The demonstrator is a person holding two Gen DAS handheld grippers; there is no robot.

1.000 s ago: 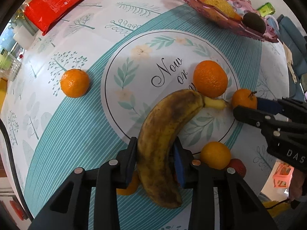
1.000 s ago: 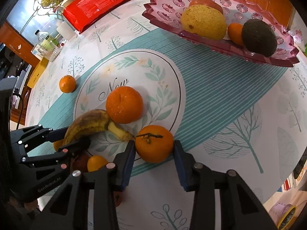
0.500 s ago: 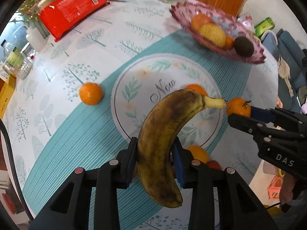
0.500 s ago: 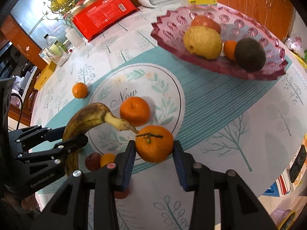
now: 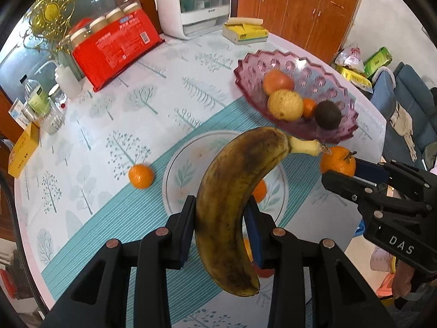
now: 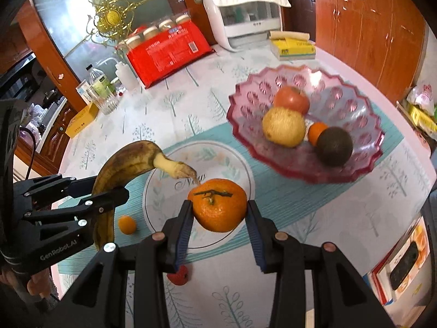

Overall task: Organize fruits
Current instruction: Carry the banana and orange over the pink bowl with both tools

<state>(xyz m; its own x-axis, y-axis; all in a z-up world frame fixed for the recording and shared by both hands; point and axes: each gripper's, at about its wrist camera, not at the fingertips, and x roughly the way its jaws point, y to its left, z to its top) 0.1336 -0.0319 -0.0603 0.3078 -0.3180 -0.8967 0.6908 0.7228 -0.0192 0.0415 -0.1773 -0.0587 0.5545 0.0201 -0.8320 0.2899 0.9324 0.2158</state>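
Both claws hang tilted downward above the near part of the surface. The left claw is clenched on a brown-spotted banana, lifted clear of the cloth. The right claw grips a mandarin, also aloft. The pink fruit bowl sits toward the far right edge, with bare cloth between. A loose small orange lies left of the printed circle.
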